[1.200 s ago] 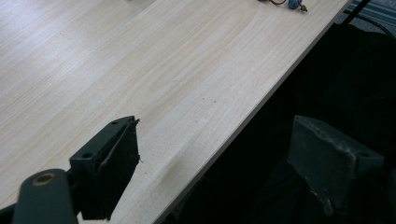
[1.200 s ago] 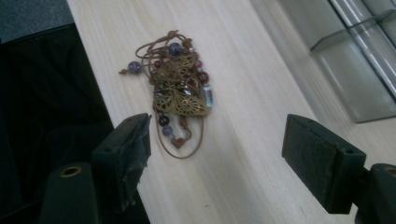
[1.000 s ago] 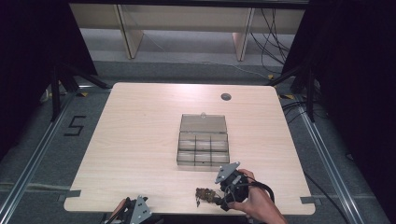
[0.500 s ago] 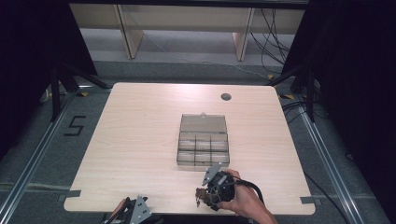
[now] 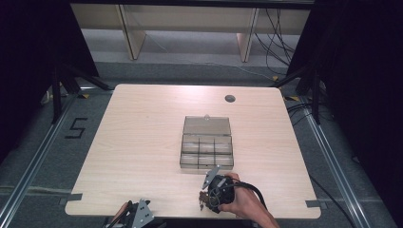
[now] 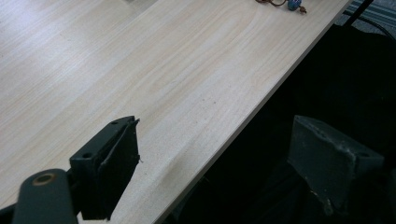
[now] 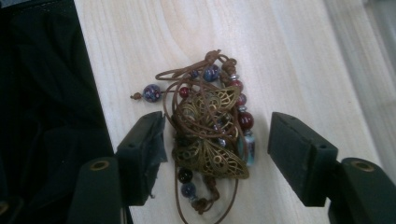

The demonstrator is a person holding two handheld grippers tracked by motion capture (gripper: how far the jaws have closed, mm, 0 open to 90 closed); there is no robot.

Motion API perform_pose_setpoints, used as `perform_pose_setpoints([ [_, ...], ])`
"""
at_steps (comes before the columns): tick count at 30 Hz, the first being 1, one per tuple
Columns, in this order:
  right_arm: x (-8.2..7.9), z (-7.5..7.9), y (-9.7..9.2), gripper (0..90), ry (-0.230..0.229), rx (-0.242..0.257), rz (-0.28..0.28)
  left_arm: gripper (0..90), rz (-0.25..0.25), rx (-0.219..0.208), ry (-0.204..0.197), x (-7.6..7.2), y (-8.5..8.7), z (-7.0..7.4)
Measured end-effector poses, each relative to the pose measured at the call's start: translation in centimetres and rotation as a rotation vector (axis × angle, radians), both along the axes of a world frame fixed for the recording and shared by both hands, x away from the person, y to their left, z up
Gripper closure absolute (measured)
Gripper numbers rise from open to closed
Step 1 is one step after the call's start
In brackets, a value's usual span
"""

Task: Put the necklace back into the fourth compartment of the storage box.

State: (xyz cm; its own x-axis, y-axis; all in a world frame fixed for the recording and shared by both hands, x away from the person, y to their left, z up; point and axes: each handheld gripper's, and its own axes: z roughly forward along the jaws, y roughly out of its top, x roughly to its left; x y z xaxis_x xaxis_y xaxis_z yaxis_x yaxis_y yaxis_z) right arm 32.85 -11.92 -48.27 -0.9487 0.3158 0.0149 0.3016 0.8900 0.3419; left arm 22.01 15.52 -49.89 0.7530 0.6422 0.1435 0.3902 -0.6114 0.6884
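A: Where is the necklace [image 7: 212, 135] sitting?

B: On the table [image 5: 142, 142], right at its near edge, on the person's side of the compartment box [image 5: 207, 148] and well short of it. The right gripper [image 7: 217, 151] hangs directly over it, jaws wide apart on either side of the heap and closed on nothing.

A: How do you think it will handle?

B: Light and limp, I'd judge. It is a brown cord bunched up with glass-looking beads and a filigree brass butterfly pendant [image 7: 210, 140]. The cord has no stiffness, so loops will dangle and could snag. The beads look smooth and may slip off the pads.

A: So where to take hold?

B: Across the pendant and the bundle of cord under it. That is the bulkiest, firmest part, and it lies between the jaws already.

A: And the left gripper [image 6: 224, 163]?

B: Parked at the table's near edge, further left of the box, jaws open and empty, one over the wood and one past the edge.

A: What does each view add?

B: The right gripper view gives the beads, knots and pendant in detail; from the high view the necklace is a dark speck beside the right hand [image 5: 242, 202]. The high view gives the box with its lid open.
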Motion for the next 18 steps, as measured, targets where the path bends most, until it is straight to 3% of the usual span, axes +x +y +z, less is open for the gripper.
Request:
perform_pose_setpoints([
  [6,0.07,-0.05,0.21,48.8,0.008,-0.009,0.0,15.6,0.001,-0.001,-0.002,-0.02,0.0,0.02],
  [8,0.09,-0.03,0.21,50.5,0.005,-0.012,-0.004,15.6,0.008,-0.021,0.008,-0.02,-0.05,-0.07],
  [11,0.21,0.01,0.15,55.1,0.002,-0.008,-0.016,15.6,0.0,-0.001,-0.002,-0.03,-0.01,0.03],
  [14,0.31,0.09,0.28,56.4,-0.004,-0.021,-0.007,15.6,0.01,-0.014,0.009,-0.05,-0.11,-0.04],
  [17,0.24,0.15,0.53,57.2,-0.009,-0.041,-0.01,15.6,0.001,-0.001,-0.002,-0.02,0.0,0.03],
  [18,0.3,0.18,0.57,57.5,-0.012,-0.042,-0.005,15.6,0.008,-0.02,0.005,-0.02,-0.05,-0.08],
])
